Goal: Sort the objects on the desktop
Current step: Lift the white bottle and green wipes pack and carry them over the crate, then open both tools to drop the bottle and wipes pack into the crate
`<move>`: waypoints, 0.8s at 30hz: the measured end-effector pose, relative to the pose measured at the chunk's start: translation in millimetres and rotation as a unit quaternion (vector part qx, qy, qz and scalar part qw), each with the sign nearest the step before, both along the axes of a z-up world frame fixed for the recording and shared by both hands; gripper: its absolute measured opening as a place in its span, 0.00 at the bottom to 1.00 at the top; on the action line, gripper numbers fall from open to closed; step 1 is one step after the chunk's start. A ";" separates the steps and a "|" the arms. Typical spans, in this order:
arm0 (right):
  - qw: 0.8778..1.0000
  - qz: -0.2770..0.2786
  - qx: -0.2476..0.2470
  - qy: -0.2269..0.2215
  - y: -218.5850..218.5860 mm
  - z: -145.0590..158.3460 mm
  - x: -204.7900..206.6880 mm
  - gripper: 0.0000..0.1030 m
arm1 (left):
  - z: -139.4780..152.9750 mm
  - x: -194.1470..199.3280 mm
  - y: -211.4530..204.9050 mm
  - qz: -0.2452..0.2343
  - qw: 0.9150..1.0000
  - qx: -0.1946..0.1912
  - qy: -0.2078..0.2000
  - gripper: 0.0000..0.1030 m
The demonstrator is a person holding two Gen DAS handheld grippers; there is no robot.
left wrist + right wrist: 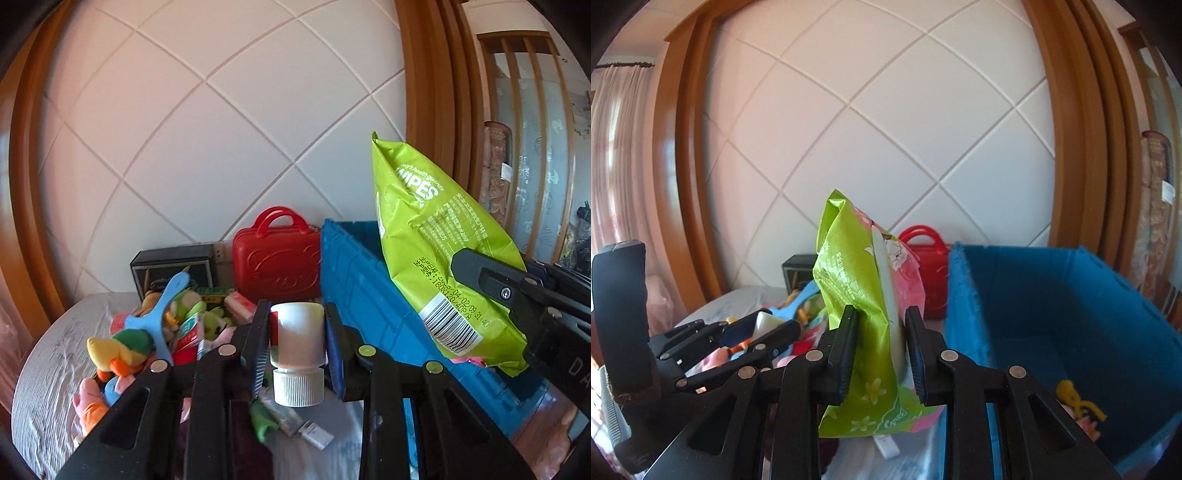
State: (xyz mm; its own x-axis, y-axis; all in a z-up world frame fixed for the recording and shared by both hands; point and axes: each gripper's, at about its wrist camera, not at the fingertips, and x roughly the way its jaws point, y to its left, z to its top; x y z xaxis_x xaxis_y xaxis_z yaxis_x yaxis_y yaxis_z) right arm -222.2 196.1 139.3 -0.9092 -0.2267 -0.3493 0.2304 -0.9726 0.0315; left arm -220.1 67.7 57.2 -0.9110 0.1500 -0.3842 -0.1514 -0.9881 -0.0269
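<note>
Tiled wall behind both tongs (297,338) (881,354), level, loaded.

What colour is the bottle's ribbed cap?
White; the bottle's ribbed cap shows best in the left wrist view.

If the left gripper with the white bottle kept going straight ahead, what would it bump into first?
Most likely the red case standing by the wall, right beyond the white bottle in the left gripper. Depth is hard to judge; it may first brush the toy pile.

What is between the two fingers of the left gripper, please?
A white bottle, cap toward the camera, sits clamped between the left gripper fingers, as the left wrist view shows.
</note>
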 end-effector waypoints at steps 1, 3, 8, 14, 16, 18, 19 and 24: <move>1.000 -0.008 0.002 0.005 12.2 3.1 -0.9 0.25 | 5.2 -0.7 13.0 -0.006 1.000 0.000 0.005 0.27; 1.000 -0.027 0.011 0.012 43.6 11.1 -3.0 0.25 | 14.9 -3.8 45.0 -0.019 1.000 0.000 0.012 0.27; 0.996 -0.073 0.039 0.016 117.3 15.4 -13.2 0.25 | 28.7 -8.6 119.2 -0.039 0.999 -0.003 0.015 0.27; 0.993 -0.097 0.060 0.002 192.2 -1.0 -26.8 0.25 | 33.1 -4.9 185.1 -0.044 0.999 0.000 0.000 0.27; 0.993 -0.099 0.062 -0.005 207.1 -7.5 -27.8 0.25 | 30.6 -3.8 201.8 -0.042 0.999 -0.002 -0.004 0.27; 0.993 -0.101 0.063 -0.012 224.5 -13.4 -29.6 0.25 | 27.2 -4.4 217.0 -0.042 0.999 -0.010 -0.009 0.27; 0.993 -0.101 0.062 -0.015 228.1 -17.7 -31.7 0.25 | 25.4 -5.0 225.4 -0.042 0.999 -0.015 -0.011 0.27; 0.993 -0.102 0.061 -0.026 255.0 -29.5 -39.5 0.25 | 16.1 -6.4 253.1 -0.038 0.998 -0.035 -0.021 0.28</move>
State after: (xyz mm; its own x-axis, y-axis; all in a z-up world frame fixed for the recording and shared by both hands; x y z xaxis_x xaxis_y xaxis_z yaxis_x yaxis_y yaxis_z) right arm -261.7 451.2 109.8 -0.9117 0.0069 -0.4107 0.0297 -0.9961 -0.0826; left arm -226.5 320.8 73.3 -0.8809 0.1894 -0.4338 -0.2257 -0.9736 0.0333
